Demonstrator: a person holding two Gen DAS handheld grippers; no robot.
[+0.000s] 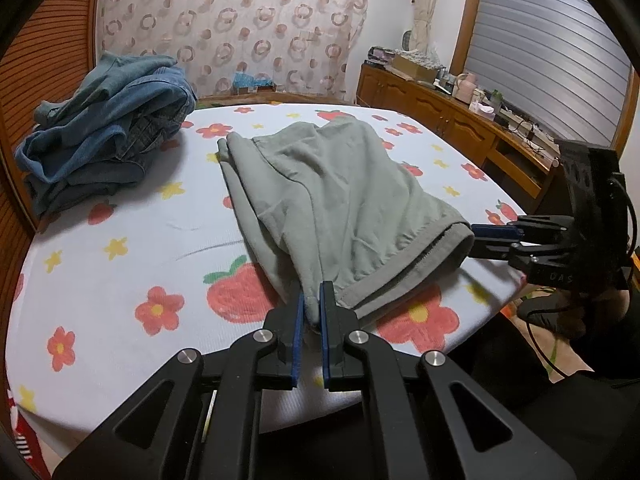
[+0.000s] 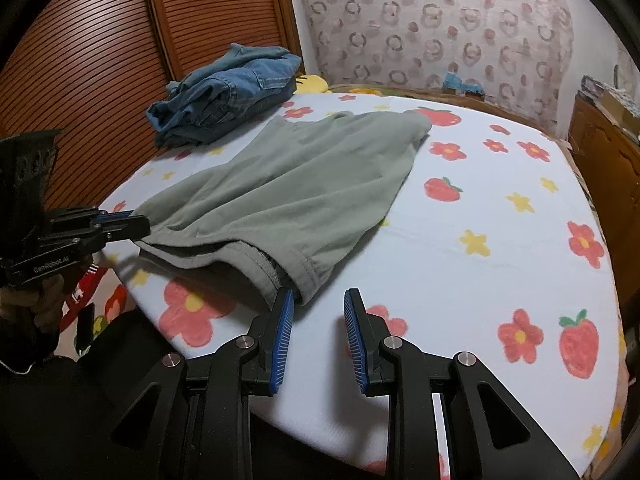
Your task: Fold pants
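left tongs point(image 1: 312, 306) pinch the pants point(image 1: 340, 184) hem on the bed point(image 1: 120, 240); right tongs point(image 2: 318, 306) stand partly open, empty, beside the other corner

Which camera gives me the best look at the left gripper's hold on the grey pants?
The left wrist view. It looks straight down the left gripper, whose fingers are shut on a corner of the grey pants. The right wrist view shows that gripper only side-on at the frame's left edge, at the fabric's edge.

A heap of blue denim clothes point(image 1: 108, 128) lies upper left on the flower-and-strawberry sheet point(image 1: 132, 248), before a patterned curtain point(image 1: 240, 20).
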